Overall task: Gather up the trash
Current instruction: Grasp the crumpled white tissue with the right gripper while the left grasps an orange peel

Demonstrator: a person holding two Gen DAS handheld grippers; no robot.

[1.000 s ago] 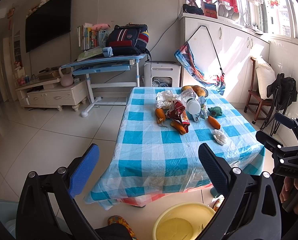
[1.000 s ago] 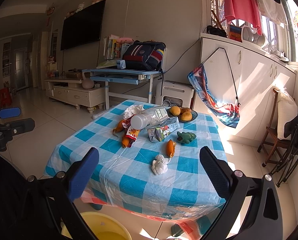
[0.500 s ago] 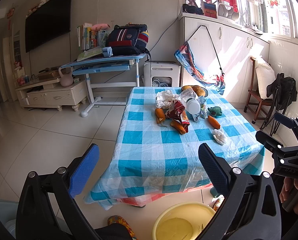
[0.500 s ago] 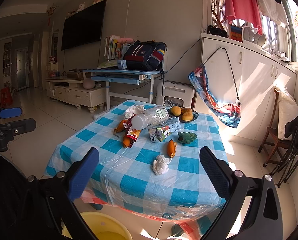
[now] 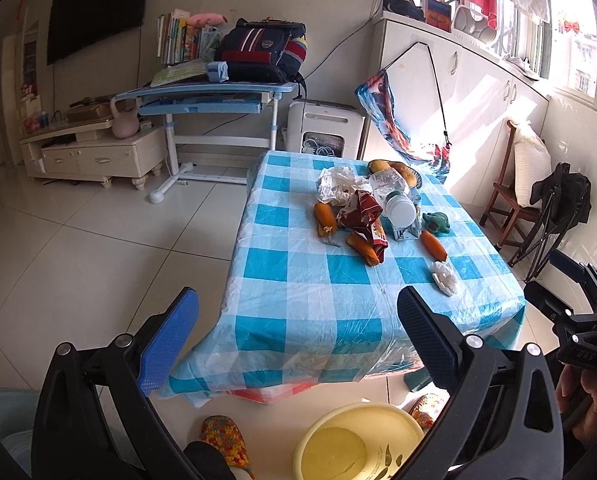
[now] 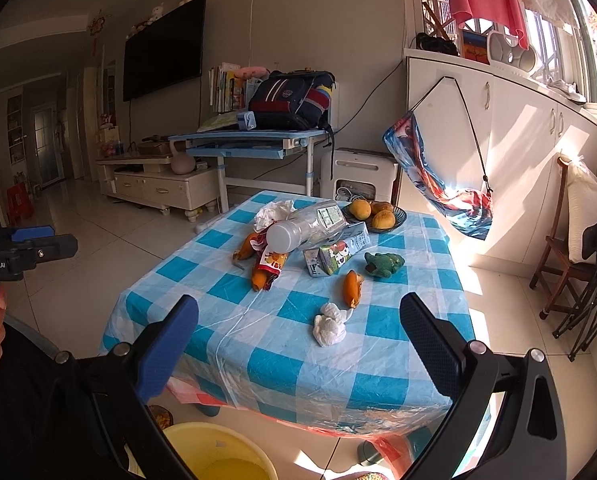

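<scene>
A low table with a blue-and-white checked cloth (image 5: pixel 306 312) (image 6: pixel 266 364) carries litter: a crumpled white tissue (image 5: pixel 443 277) (image 6: pixel 330 324), an empty plastic bottle (image 5: pixel 394 200) (image 6: pixel 304 227), a red snack wrapper (image 5: pixel 362 216) (image 6: pixel 272 261), a juice carton (image 6: pixel 334 254), a crumpled white bag (image 5: pixel 336 184) (image 6: pixel 274 211) and orange peels (image 5: pixel 433 245) (image 6: pixel 352 289). My left gripper (image 5: pixel 294 340) hangs open before the table's near edge, empty. My right gripper (image 6: pixel 298 348) is open and empty too, short of the tissue. A yellow bucket (image 5: pixel 358 440) (image 6: pixel 214 452) stands on the floor below both.
A green toy frog (image 6: pixel 383 264) and a bowl of mangoes (image 6: pixel 374 213) share the table. A blue desk with a backpack (image 5: pixel 258 56) and a white appliance (image 5: pixel 324 128) stand behind it. A wooden chair (image 5: pixel 510 200) and a folded black chair (image 6: pixel 590 280) are at the right.
</scene>
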